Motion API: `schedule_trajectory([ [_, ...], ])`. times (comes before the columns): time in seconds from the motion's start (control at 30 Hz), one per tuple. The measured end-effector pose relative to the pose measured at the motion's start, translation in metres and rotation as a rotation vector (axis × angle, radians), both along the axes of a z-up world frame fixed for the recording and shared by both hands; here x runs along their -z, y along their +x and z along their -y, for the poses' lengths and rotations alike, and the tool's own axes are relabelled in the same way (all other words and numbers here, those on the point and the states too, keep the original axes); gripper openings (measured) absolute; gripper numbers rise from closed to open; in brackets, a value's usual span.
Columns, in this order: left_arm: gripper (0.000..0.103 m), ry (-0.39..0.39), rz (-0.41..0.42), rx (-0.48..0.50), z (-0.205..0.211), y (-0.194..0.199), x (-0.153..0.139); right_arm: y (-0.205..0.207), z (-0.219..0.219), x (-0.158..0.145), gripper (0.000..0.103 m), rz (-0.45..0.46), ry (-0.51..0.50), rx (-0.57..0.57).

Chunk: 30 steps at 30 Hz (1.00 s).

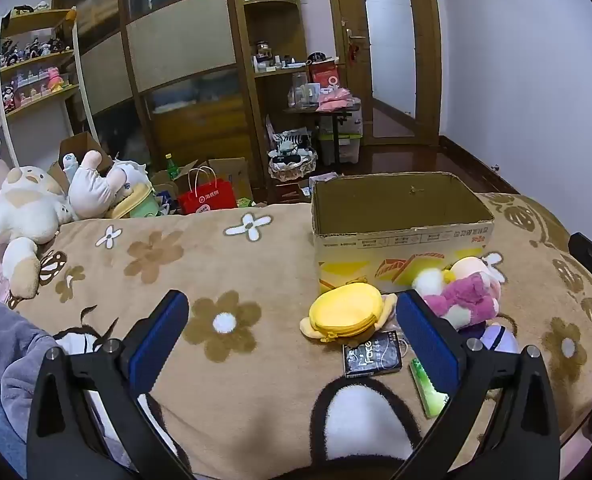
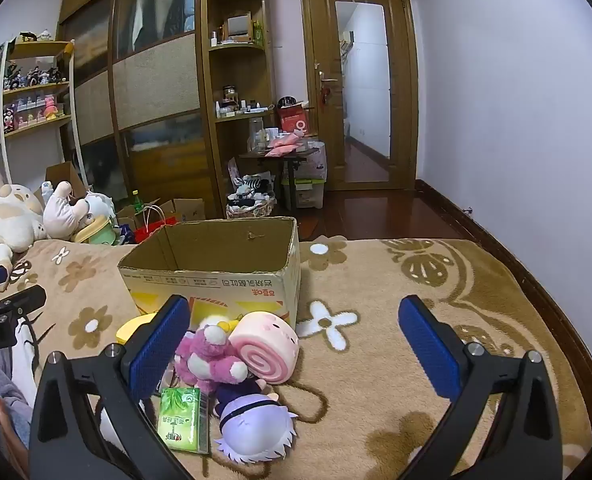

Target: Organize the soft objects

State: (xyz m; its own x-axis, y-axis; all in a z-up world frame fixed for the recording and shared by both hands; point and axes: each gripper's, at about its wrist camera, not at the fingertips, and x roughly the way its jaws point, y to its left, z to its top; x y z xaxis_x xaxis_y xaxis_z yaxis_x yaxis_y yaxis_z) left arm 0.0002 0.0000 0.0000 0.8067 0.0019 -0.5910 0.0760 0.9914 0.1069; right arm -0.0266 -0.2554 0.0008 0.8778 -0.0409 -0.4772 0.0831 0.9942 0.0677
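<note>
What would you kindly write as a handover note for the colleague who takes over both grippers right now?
Left gripper: open, empty, above the blanket.
Right gripper: open, empty.
Cardboard box: on the bed, open; what shows of its inside is empty.
In front of it: yellow plush, pink plush bear, pink roll plush, purple-haired doll, green tissue pack, dark packet.
Done: nothing boxed that shows.
Left: probably box the soft toys.

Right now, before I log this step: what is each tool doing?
Left tool: open, holding nothing.
Right tool: open, holding nothing.
</note>
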Motion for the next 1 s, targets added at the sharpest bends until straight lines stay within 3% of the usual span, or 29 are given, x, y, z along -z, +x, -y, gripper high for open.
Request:
schedule_trajectory([
  [1.0, 0.102, 0.007, -0.008, 0.0, 0.0012, 0.0015, 0.0036, -0.0049, -0.0017, 0.0003, 0.103, 0.017, 0.004, -0.009],
])
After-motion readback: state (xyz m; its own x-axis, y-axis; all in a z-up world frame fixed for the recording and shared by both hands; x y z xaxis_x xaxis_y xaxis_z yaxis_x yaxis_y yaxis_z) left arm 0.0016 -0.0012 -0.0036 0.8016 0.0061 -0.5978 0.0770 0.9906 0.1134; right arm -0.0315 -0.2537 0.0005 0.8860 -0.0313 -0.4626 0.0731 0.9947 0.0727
